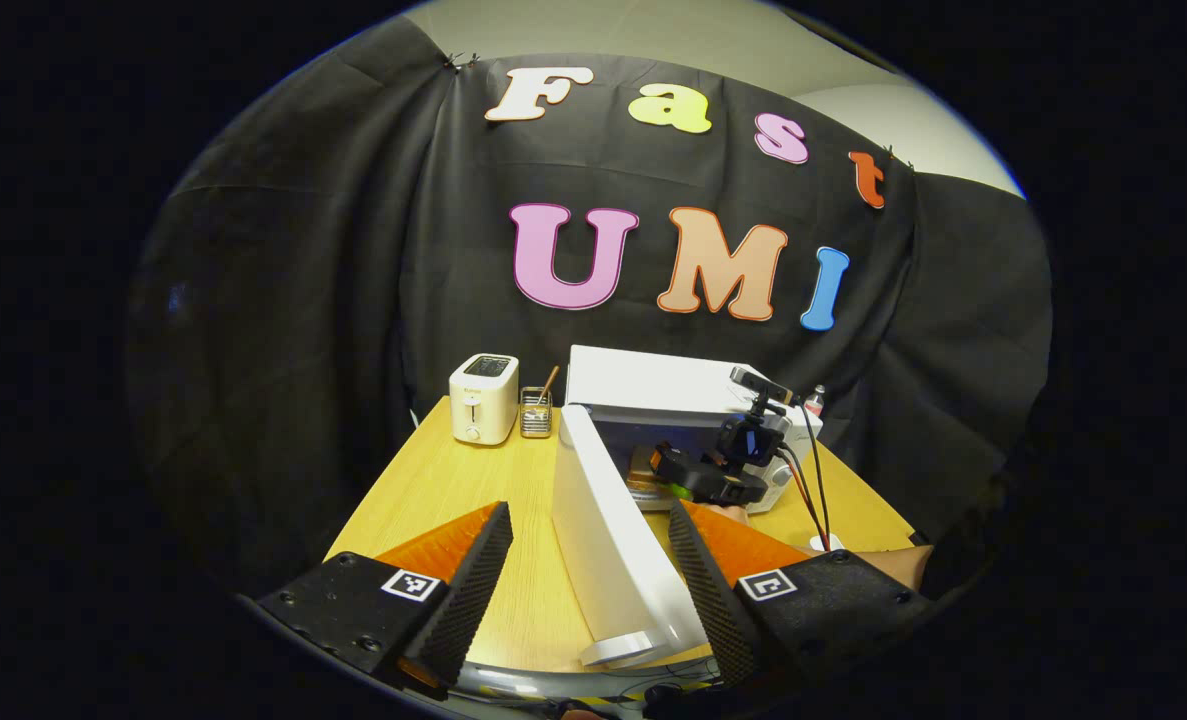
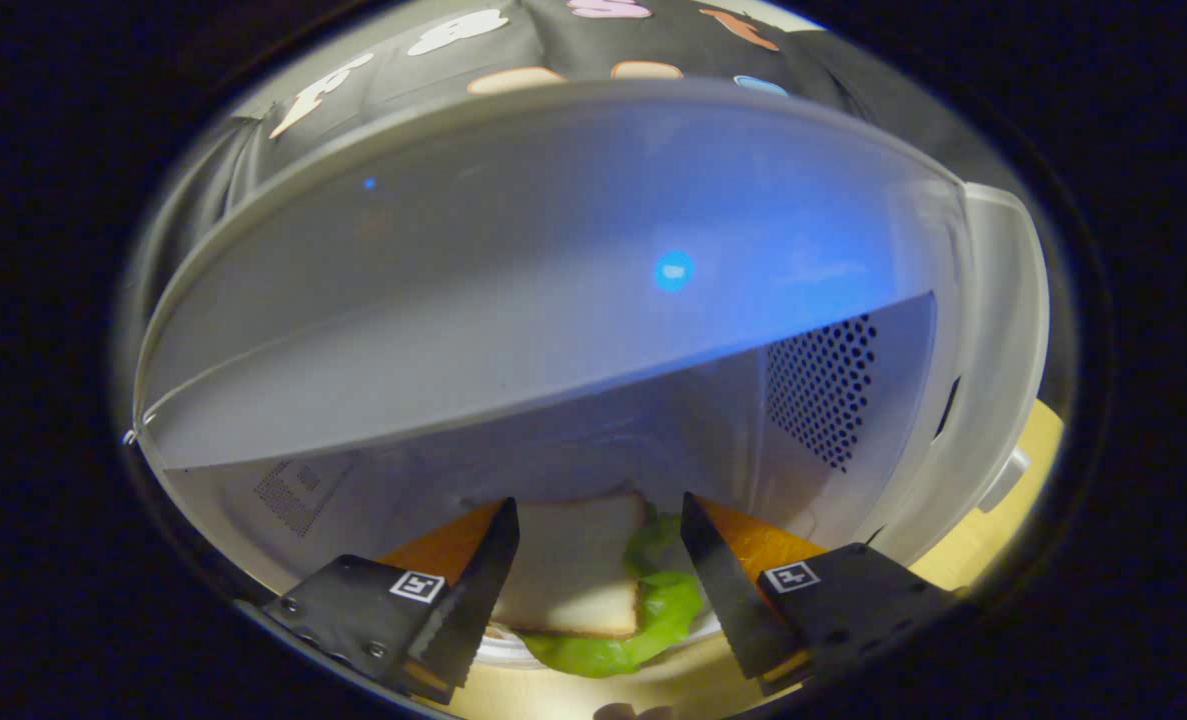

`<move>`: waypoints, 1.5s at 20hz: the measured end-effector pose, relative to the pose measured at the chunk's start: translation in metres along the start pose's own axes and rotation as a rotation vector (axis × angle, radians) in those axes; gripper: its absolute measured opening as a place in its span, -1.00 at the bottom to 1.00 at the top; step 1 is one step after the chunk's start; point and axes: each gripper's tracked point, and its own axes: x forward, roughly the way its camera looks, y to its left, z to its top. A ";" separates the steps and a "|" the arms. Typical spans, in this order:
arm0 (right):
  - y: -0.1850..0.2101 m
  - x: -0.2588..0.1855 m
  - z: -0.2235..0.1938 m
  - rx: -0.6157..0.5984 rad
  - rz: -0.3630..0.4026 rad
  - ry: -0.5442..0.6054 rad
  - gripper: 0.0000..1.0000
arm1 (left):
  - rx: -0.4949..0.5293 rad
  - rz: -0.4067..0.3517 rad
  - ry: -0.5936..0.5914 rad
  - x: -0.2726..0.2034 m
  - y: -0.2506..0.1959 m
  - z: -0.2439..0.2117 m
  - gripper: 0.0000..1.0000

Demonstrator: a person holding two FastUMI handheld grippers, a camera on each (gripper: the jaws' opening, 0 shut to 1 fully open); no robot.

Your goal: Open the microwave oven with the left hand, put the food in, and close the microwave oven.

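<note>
Microwave [image 1: 673, 395] door [image 1: 608, 530] swung wide, its edge between the left gripper [image 1: 588, 570] fingers, not pinched. Right gripper [image 2: 598, 560] spread, straddling the sandwich [image 2: 578, 580] inside the cavity, walls well apart.

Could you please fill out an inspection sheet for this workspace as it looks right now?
Surface: wooden table, bare at the front left.
Job's things: microwave with its door swung open; sandwich with lettuce on a plate, just inside the cavity.
Clutter: toaster and a small holder at the back left.
Grippers: left gripper open around the door's edge; right gripper open, either side of the sandwich.
Cables: cables trail from the right gripper.
Surroundings: black cloth wall.
</note>
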 end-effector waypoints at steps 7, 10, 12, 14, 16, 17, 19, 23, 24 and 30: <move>0.007 -0.064 -0.003 -0.175 0.185 0.035 0.99 | 0.077 0.031 -0.067 -0.005 0.005 0.019 0.85; 0.005 -0.111 0.026 -0.204 0.263 -0.012 0.99 | 0.099 0.051 -0.106 -0.012 0.008 0.026 0.85; -0.003 -0.140 0.044 -0.236 0.291 -0.041 0.99 | 0.092 0.056 -0.108 -0.015 0.010 0.022 0.85; -0.012 -0.169 0.063 -0.256 0.309 -0.068 0.83 | 0.082 0.064 -0.100 -0.017 0.013 0.015 0.85; -0.022 -0.195 0.087 -0.270 0.314 -0.109 0.83 | 0.073 0.070 -0.101 -0.019 0.014 0.013 0.79; -0.027 -0.207 0.098 -0.274 0.312 -0.128 0.83 | 0.074 0.072 -0.107 -0.020 0.013 0.013 0.79; -0.037 -0.227 0.114 -0.269 0.307 -0.150 0.83 | 0.074 0.072 -0.108 -0.019 0.012 0.010 0.85; -0.055 -0.267 0.150 -0.225 0.301 -0.206 0.83 | 0.084 0.076 -0.097 -0.017 0.013 -0.001 0.87; -0.058 -0.273 0.154 -0.210 0.300 -0.209 0.83 | 0.085 0.078 -0.095 -0.016 0.012 -0.004 0.85; -0.084 -0.307 0.205 -0.232 0.266 -0.275 0.83 | 0.060 0.118 -0.029 -0.016 0.034 -0.033 0.87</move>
